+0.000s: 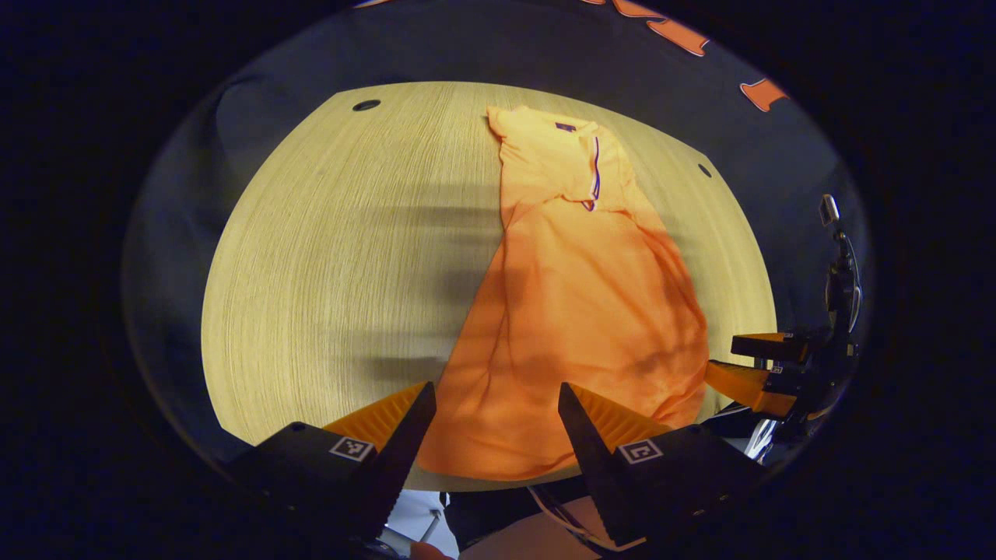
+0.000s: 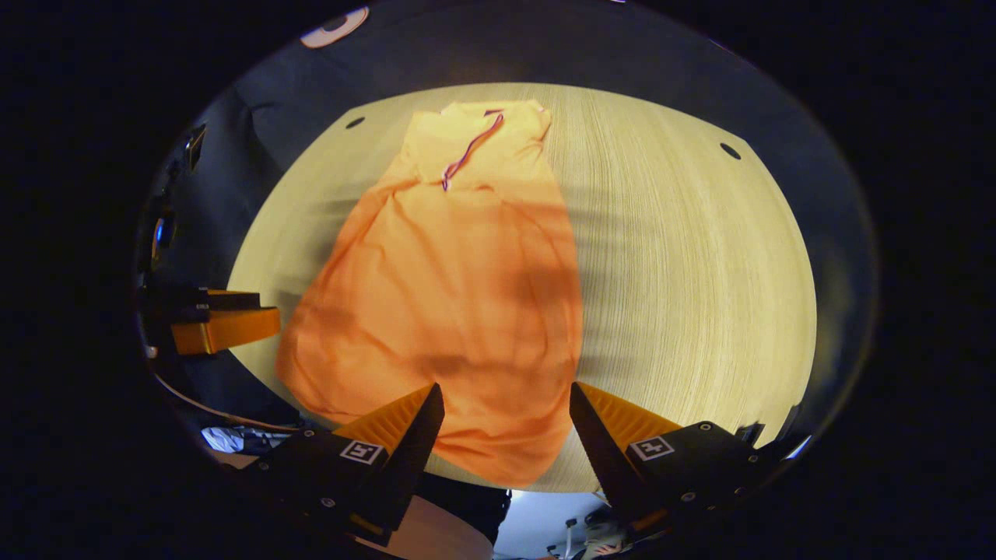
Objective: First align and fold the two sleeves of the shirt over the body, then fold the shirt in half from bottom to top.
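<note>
Shirt [image 1: 576,311] sleeves hidden, perhaps folded; label unreadable.

Support surface: a light wood-grain table [image 1: 327,257] [image 2: 685,257] with small dark round holes near its far corners. Lying flat on it, an orange polo shirt [image 1: 576,311] [image 2: 451,288], collar toward the far edge, hem at the near edge.

Both views are dim with a warm cast. The pale wood-grain round table [image 1: 327,257] is brightest; soft banded shadows cross it and the orange collared shirt [image 1: 576,311]. Fisheye bending curves the edges, and fine detail looks slightly soft.
</note>
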`<action>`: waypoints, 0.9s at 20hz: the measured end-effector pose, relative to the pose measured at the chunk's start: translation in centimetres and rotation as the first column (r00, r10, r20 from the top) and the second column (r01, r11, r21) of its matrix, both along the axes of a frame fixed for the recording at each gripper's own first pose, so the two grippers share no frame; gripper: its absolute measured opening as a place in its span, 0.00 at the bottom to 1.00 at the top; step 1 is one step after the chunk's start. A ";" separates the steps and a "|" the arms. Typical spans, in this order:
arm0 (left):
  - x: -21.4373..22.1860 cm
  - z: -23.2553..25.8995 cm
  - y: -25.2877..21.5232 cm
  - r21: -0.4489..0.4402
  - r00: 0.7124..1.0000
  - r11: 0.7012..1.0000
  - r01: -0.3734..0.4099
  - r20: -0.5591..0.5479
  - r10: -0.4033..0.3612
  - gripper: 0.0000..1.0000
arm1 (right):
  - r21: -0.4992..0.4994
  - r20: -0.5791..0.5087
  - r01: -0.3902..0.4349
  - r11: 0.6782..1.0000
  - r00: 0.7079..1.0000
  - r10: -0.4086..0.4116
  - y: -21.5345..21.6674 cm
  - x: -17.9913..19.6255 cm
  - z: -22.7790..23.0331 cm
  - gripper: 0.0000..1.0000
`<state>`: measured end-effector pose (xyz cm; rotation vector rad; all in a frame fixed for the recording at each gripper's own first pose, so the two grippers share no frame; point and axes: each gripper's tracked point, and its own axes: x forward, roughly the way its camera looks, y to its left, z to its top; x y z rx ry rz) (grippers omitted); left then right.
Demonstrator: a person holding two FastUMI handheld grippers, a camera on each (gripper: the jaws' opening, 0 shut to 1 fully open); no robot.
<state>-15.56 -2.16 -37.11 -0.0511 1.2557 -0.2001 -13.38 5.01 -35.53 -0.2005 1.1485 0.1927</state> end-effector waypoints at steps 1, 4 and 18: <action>-1.0 -0.6 0.4 0.019 1.000 1.000 -0.002 -0.012 0.002 0.98 | -0.009 -0.021 0.008 1.000 1.000 -0.009 -0.3 -0.8 -0.7 0.99; -3.8 -2.8 0.3 0.042 0.997 0.999 0.000 -0.074 0.003 0.98 | -0.021 -0.075 0.038 0.999 0.996 -0.040 -0.8 -2.8 -2.7 0.99; -6.0 -6.7 0.3 0.200 0.991 0.979 0.040 -0.135 -0.013 0.96 | -0.086 -0.161 0.076 0.993 0.983 -0.089 -1.0 -4.8 -6.0 0.99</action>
